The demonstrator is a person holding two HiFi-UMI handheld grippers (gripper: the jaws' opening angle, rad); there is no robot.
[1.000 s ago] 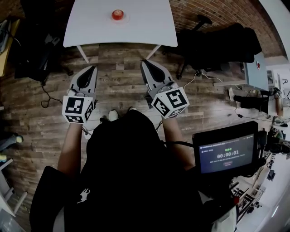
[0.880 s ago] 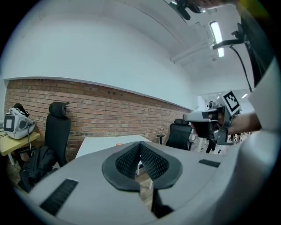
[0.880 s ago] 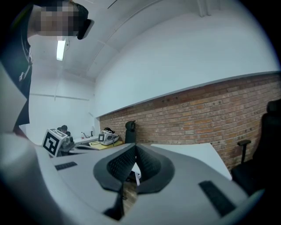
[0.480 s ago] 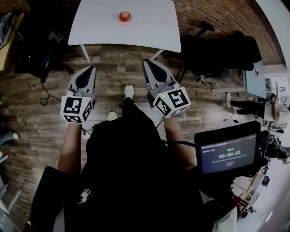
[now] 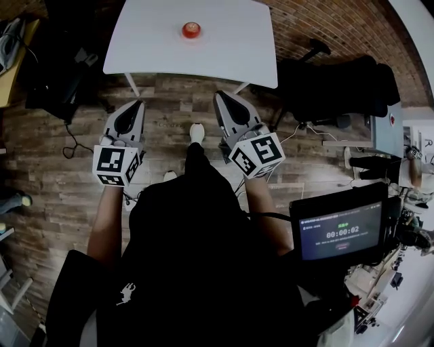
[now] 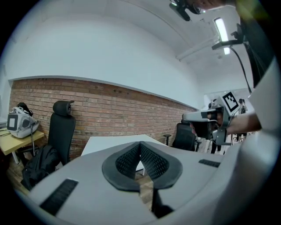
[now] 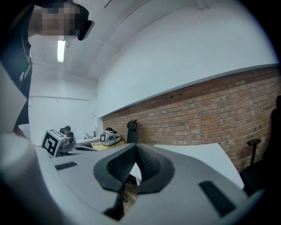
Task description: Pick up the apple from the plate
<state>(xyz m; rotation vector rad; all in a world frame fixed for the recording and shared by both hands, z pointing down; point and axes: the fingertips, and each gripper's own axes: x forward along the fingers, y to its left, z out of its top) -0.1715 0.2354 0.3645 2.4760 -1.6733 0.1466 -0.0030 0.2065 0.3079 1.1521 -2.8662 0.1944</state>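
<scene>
path | floor (image 5: pixel 176 101) before table (image 5: pixel 230 41) open; its top bare round apple (image 5: pixel 191 30); chair (image 5: pixel 339 74) at right

the apple (image 5: pixel 191 29) is red, the table (image 5: pixel 224 47) white, the plank floor (image 5: pixel 176 115) brown, the marker cubes (image 5: pixel 115 165) black-and-white.

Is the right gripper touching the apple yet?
Apart. The head view shows the right gripper above the wooden floor, short of the table, with the apple far across the tabletop.

A white counter (image 5: pixel 224 47) stands on a wood-plank floor (image 5: pixel 169 112) before a red brick wall (image 5: pixel 325 20). A black office chair (image 5: pixel 339 78) is at its right and a dark backpack (image 6: pixel 37 165) at its left. A lit timer screen (image 5: pixel 341 230) is at lower right.
</scene>
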